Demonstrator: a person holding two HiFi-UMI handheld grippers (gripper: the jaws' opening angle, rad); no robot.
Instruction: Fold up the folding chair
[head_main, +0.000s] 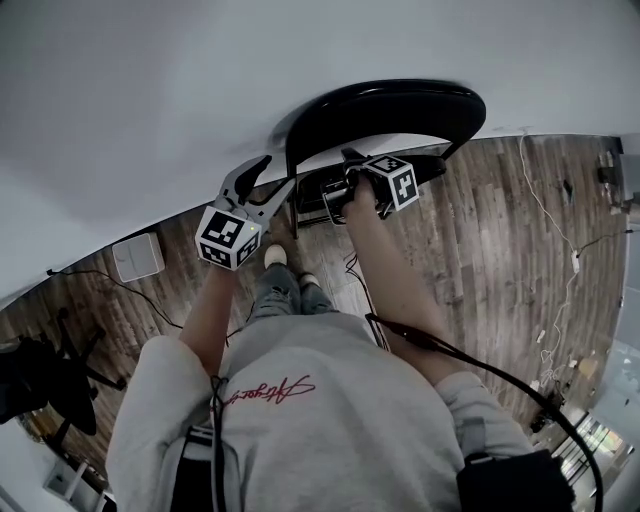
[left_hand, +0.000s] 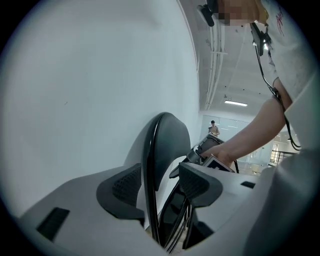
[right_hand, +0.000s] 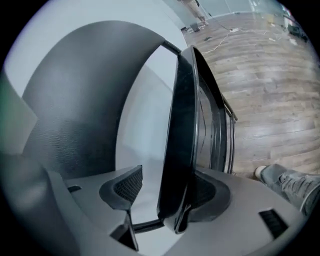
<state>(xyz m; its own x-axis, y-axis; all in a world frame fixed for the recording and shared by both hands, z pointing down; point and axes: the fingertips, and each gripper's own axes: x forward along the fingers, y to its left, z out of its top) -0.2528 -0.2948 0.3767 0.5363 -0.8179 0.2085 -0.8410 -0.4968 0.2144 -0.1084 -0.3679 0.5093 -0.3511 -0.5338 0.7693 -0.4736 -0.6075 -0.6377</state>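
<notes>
Ceiling light (left_hand: 236, 103), left gripper view only

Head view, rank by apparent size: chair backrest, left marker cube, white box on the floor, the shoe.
1. Chair backrest.
2. Left marker cube and white box: they look alike, and the cube is nearer the camera, so unranked.
3. Shoe.

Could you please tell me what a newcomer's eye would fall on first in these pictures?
The black folding chair stands out first, looking nearly flat against the white wall at the top of the head view. Next come the two grippers working on it: the left gripper straddles a frame tube with its jaws apart, and the right gripper is open around the edge of the seat.
</notes>
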